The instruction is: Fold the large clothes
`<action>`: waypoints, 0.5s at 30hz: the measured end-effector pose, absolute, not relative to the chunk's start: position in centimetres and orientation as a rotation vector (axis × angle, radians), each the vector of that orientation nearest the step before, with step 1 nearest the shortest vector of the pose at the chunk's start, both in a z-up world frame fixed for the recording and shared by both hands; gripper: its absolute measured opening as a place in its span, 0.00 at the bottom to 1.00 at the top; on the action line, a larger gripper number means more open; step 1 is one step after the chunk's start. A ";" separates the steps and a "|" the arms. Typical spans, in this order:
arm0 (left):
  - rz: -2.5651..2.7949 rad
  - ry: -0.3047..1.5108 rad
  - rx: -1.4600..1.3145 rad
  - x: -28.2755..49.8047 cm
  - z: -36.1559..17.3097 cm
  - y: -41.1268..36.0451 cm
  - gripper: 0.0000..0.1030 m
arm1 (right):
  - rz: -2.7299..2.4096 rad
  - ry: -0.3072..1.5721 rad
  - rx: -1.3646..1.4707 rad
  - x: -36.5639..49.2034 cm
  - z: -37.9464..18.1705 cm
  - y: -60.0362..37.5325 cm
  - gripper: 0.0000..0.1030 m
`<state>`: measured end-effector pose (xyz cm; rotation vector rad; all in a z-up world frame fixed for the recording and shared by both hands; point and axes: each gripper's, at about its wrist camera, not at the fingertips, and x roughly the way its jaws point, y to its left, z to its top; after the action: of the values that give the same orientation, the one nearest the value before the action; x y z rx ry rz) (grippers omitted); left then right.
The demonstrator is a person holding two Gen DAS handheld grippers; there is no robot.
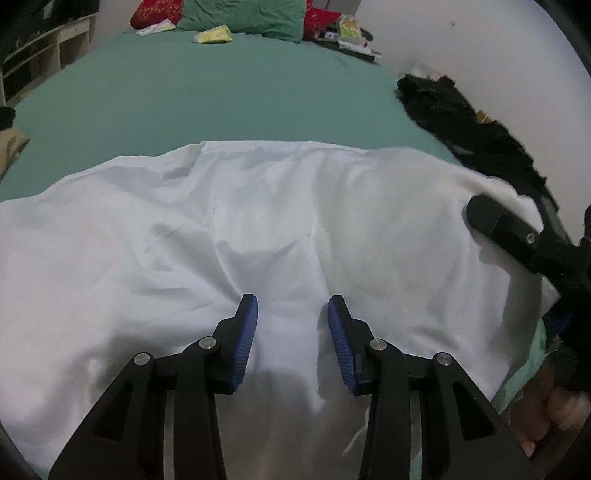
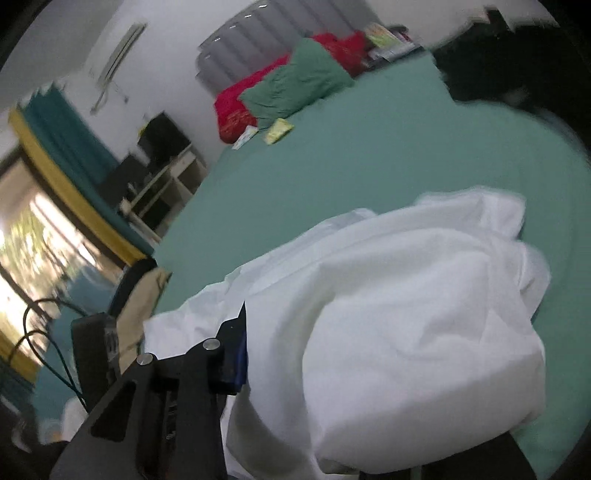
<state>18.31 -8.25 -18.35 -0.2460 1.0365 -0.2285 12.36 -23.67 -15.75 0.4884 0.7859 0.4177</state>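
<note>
A large white garment lies spread and wrinkled over the near part of a green bed. My left gripper is open just above the cloth near its front edge, with nothing between its blue pads. My right gripper shows at the right edge of the left wrist view, resting on the garment's right side. In the right wrist view the white garment is bunched up over the gripper; only the left finger shows, and the cloth hides the other.
A green pillow, red pillow and yellow packets lie at the bed's far end. Dark clothing is heaped along the bed's right edge by the wall. A shelf unit stands left of the bed.
</note>
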 end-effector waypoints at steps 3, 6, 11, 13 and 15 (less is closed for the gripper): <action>-0.286 1.071 -0.334 18.6 -17.7 -6.0 0.41 | 0.414 0.773 0.369 12.3 -13.6 -21.4 0.38; -0.295 1.048 -0.360 18.1 -15.6 -2.5 0.41 | 0.410 0.790 0.259 12.7 -11.9 -18.5 0.38; -0.284 0.942 -0.266 16.7 -11.3 3.9 0.41 | 0.414 0.817 0.085 12.5 -10.9 -13.1 0.38; -0.266 0.918 -0.222 16.4 -10.4 7.2 0.41 | 0.442 0.843 0.042 12.1 -11.2 -11.0 0.39; -0.234 0.914 -0.187 16.1 -10.3 10.7 0.41 | 0.475 0.876 -0.005 11.9 -12.0 -8.2 0.41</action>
<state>16.08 10.73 -10.31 -0.1865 0.9144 -0.2342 11.91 -8.23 -12.04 -0.0051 0.8761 0.4751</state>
